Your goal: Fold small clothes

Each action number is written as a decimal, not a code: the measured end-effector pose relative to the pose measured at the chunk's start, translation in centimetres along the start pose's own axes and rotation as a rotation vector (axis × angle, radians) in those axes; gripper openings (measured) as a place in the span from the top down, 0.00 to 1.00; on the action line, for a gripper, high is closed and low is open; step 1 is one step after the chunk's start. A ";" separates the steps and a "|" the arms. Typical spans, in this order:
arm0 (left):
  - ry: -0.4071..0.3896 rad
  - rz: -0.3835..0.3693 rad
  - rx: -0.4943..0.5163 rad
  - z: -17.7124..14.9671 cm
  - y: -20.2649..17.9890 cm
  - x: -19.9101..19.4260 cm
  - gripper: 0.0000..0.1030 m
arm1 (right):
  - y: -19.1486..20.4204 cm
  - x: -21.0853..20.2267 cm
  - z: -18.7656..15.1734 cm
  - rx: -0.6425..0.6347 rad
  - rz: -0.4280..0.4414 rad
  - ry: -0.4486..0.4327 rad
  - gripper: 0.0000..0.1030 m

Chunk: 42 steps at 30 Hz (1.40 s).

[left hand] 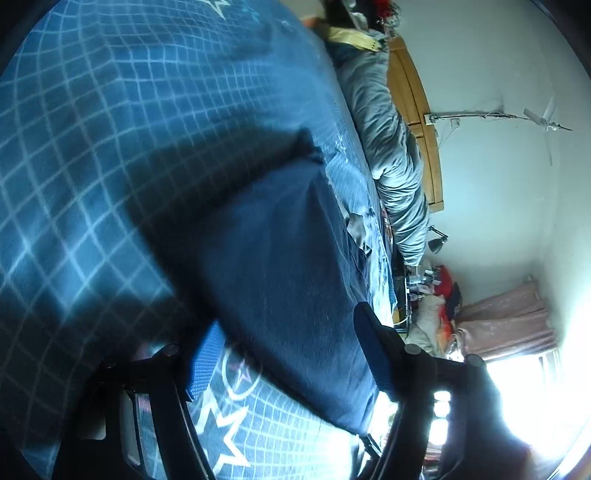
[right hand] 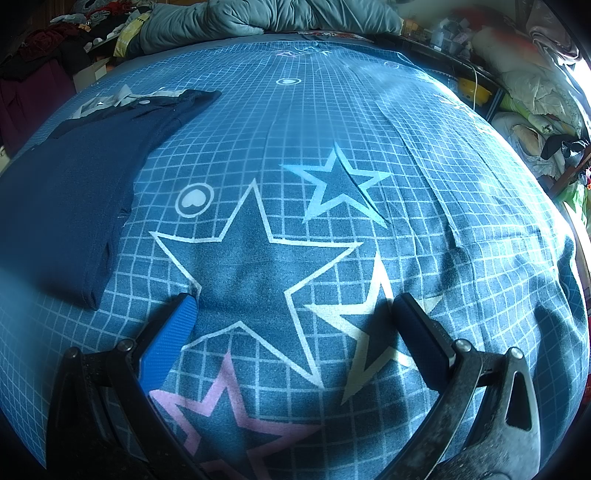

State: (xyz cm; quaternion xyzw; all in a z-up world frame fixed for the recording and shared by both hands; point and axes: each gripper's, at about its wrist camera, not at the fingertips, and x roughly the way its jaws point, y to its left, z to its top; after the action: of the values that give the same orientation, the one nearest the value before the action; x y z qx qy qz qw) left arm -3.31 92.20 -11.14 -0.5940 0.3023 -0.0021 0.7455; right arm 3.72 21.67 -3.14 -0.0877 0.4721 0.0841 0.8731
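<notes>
Navy knit garment [right hand: 62, 184], partly folded, lies flat at the left of the right wrist view on a bed's blue grid-and-star printed sheet [right hand: 295, 147]. In the left wrist view the garment fills the centre, between the wide-spread left tongs [left hand: 291, 350]; whether they touch it I cannot tell. The right tongs [right hand: 295, 325] gape wide, empty, over the sheet. A grey quilt [right hand: 258, 16] is bunched at the top.

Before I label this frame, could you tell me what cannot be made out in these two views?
- Left wrist view: motion blur hides whether the left gripper is touching the navy garment.
- Right wrist view: the garment's left part is cut off by the frame edge.
- Right wrist view: the clutter beside the bed is too small to identify.
</notes>
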 end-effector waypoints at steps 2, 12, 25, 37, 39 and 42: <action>-0.015 0.014 0.011 0.7 -0.1 0.5 0.29 | 0.0 0.0 0.0 0.000 0.001 0.000 0.00; -0.081 0.094 0.150 2.2 -2.3 4.1 0.42 | -0.1 0.6 0.2 0.001 0.002 -0.001 0.00; -0.097 0.053 0.137 2.8 -0.1 6.1 0.83 | 0.1 0.2 0.0 0.002 -0.009 0.000 0.00; -0.102 0.143 0.241 2.2 -2.9 6.0 0.88 | -0.5 0.2 0.4 -0.021 0.054 -0.003 0.00; -0.120 0.164 0.348 1.3 -6.2 6.3 0.90 | -1.0 0.1 0.4 -0.005 0.087 -0.012 0.00; -0.152 0.165 0.507 -0.6 -12.4 6.8 0.90 | -2.1 -0.2 0.4 0.043 0.152 -0.034 0.00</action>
State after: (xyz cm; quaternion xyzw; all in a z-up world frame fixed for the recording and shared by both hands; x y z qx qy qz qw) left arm 6.36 85.58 -3.26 -0.3604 0.2827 0.0277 0.8885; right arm 4.45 19.75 -2.61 -0.0313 0.4643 0.1412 0.8738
